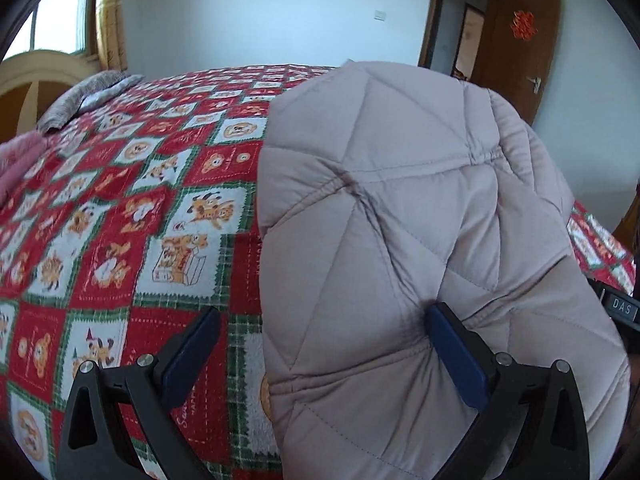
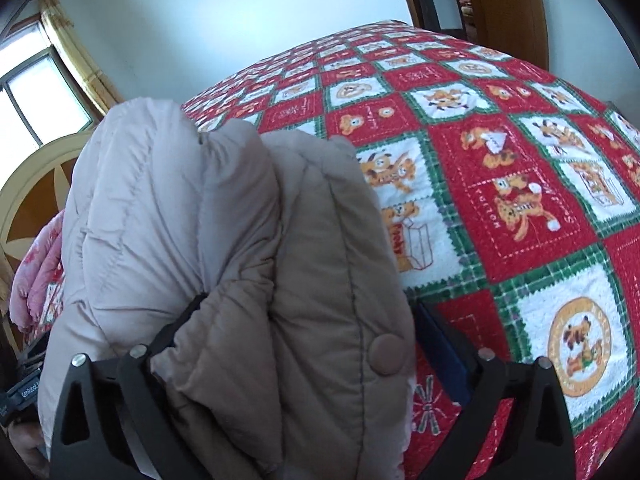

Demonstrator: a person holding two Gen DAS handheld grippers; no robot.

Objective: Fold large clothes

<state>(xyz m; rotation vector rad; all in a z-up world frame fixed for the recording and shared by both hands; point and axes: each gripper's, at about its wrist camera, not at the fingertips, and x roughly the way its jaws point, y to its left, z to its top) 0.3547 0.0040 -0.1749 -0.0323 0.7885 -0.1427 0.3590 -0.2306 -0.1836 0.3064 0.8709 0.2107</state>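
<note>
Red-and-green patchwork blanket [image 1: 132, 216] covers the bed. Quilted beige coat [image 1: 420, 220] lies bunched on its near part. Left gripper [image 1: 324, 344] stands spread, coat edge between its fingers, unpinched. Right gripper [image 2: 308, 320] gapes wide around the coat's snap-button fold.
</note>
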